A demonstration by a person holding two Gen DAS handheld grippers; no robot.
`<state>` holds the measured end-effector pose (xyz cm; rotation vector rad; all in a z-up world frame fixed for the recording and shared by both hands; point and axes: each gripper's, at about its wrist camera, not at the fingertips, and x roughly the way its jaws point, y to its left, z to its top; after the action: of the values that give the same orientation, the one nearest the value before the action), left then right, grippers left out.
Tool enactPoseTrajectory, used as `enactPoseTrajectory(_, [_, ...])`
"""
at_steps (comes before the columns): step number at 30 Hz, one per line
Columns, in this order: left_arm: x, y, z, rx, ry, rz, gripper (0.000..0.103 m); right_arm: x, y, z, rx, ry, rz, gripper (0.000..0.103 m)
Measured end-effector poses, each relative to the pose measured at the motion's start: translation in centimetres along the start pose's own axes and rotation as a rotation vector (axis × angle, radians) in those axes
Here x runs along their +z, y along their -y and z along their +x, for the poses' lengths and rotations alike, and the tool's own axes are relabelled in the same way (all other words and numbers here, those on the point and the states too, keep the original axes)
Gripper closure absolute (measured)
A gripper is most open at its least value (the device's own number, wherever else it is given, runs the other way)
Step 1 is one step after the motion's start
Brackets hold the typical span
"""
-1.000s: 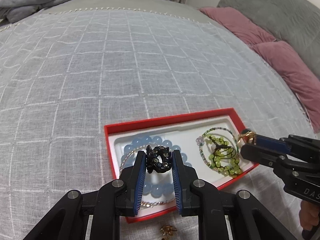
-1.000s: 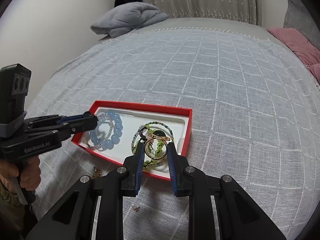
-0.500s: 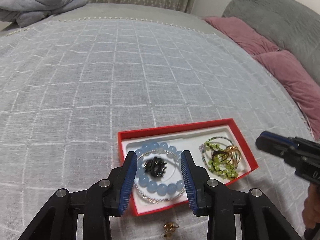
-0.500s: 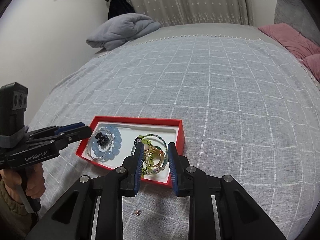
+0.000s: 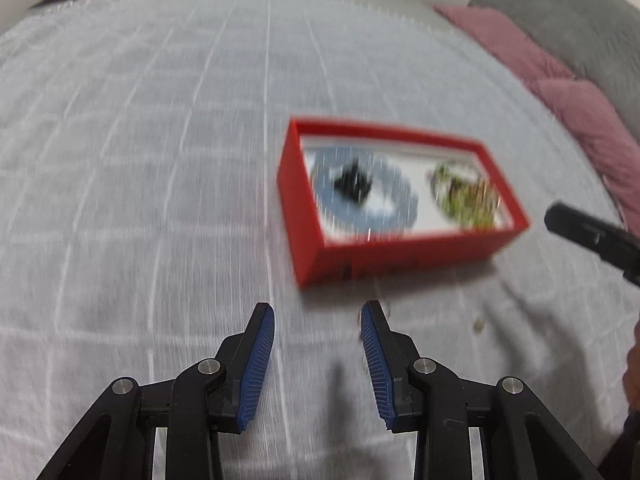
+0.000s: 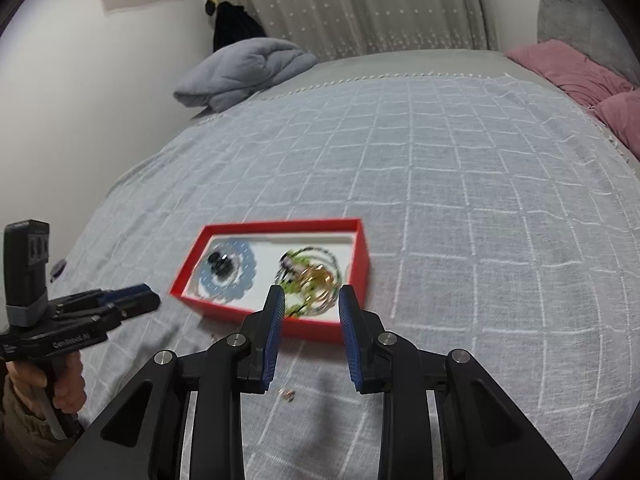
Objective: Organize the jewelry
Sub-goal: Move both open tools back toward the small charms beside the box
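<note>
Both grippers have let go and pulled back from the red box (image 6: 276, 280) on the grey checked bedspread (image 6: 460, 208). The left gripper (image 5: 318, 320), which 1 second ago pinched the black piece (image 5: 354, 182), is now spread wide and empty, hanging over bare cloth on the near side of the box. That black piece lies inside the blue bead bracelet (image 5: 360, 196) in the left half of the box. The right gripper (image 6: 312, 300), also spread with nothing between its fingers, sits at the near edge of the box; the gold rings (image 6: 318, 276) it carried now rest on the green bead tangle (image 6: 300, 284) in the right half. So 2 more items are stowed. A small loose trinket (image 6: 287, 394) lies on the cloth near the right gripper, likely the next pick. The left view is blurred with motion.
</note>
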<state>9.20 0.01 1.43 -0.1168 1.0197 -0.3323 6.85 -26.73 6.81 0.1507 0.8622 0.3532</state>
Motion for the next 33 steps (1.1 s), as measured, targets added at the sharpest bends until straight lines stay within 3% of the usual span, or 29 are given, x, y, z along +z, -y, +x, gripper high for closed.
enactPoseTrajectory(6, [-1.2, 1.5, 1.9, 0.006, -0.08, 0.06, 0.066, -0.9, -1.2, 1.1, 0.001, -0.039, -0.037, 0.073])
enactPoseTrajectory(11, [-2.3, 2.9, 3.2, 0.015, -0.124, 0.1, 0.077, -1.2, -1.3, 1.7, 0.0, -0.059, -0.038, 0.073])
enactPoseTrajectory(23, [-2.5, 4.5, 4.3, 0.039, -0.118, 0.133, 0.079, -1.5, -2.3, 1.9, 0.014, -0.07, -0.062, 0.073])
enactPoseTrajectory(33, [-2.2, 6.5, 5.6, 0.101, -0.097, 0.217, 0.078, -1.6, -2.7, 2.1, 0.017, -0.078, -0.07, 0.073])
